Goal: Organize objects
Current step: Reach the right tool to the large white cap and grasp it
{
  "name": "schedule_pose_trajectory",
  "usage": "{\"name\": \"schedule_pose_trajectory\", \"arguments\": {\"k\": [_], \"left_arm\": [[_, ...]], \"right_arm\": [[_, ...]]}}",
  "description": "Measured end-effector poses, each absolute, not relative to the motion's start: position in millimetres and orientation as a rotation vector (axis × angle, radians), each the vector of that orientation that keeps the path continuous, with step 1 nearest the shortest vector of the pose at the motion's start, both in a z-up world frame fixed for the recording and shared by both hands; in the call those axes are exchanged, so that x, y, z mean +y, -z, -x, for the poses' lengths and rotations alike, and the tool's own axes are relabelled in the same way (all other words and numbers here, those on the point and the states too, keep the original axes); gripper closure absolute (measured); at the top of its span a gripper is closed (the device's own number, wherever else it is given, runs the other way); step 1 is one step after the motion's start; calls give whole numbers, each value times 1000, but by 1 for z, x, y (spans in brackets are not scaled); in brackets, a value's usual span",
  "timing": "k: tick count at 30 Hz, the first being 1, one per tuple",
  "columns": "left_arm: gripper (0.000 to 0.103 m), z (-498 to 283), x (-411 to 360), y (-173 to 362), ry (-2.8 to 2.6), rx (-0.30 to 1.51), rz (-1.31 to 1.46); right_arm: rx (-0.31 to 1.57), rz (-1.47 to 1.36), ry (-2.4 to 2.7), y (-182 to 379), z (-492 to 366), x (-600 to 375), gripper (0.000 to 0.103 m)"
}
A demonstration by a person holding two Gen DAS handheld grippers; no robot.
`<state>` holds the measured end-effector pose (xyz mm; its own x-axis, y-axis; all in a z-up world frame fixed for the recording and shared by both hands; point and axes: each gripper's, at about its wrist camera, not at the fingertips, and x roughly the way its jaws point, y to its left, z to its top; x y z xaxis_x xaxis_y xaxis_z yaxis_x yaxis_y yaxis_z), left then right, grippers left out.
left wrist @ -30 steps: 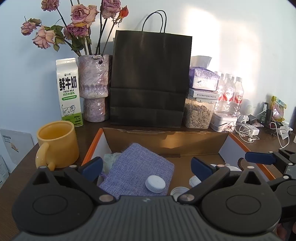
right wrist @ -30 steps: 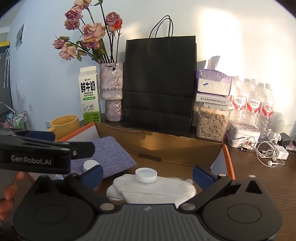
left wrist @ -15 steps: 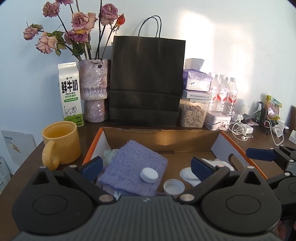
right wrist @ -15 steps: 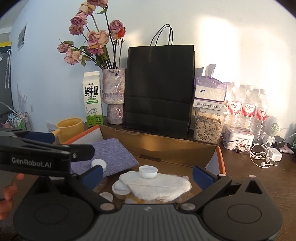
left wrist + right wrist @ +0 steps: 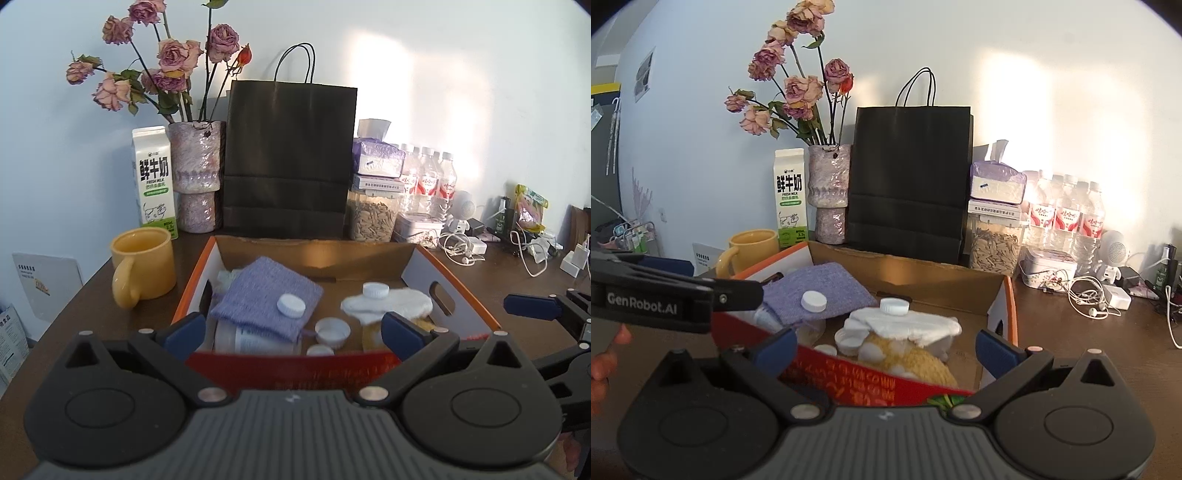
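Where the dark wooden table [image 5: 92, 291] meets a pale wall, the back row reads: milk carton [image 5: 154, 177], vase [image 5: 197, 181] of faded roses, black paper bag [image 5: 290, 158], tissue pack on a seed jar [image 5: 373, 218], water bottles [image 5: 428, 181], tin, earphones and chargers. A yellow mug [image 5: 144, 264] stands just left of the box.

Box [image 5: 458, 291]: open cardboard, orange-edged, red near wall, mid-table. Contents: purple cloth [image 5: 255, 295] at left, over a white container, one white cap [image 5: 291, 305] resting on it; white cloth [image 5: 395, 301] at right, bearing a second cap [image 5: 375, 290], draped over a yellow plush seen in the right wrist view; loose caps between.

Left gripper [image 5: 291, 330]: jaws wide, nothing held, fingertips at the near wall, either side of the contents.

Right gripper [image 5: 884, 345]: jaws wide, nothing held, fingertips likewise at the near wall, the white cloth ahead between them.
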<state>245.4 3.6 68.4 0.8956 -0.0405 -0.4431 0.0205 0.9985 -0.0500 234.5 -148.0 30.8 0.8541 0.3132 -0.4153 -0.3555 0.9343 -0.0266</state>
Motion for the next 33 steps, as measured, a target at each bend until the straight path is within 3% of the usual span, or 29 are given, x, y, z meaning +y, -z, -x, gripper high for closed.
{"name": "schedule_pose_trajectory", "arguments": {"k": [18,33], "left_arm": [[0,-170,18,-43,22,537,25],[0,-159,30,-22,-8,604,23]], "right_arm": [[475,125,-347,-1,-148,-176,0],[552,129,-324,24,-147,-188,0]]}}
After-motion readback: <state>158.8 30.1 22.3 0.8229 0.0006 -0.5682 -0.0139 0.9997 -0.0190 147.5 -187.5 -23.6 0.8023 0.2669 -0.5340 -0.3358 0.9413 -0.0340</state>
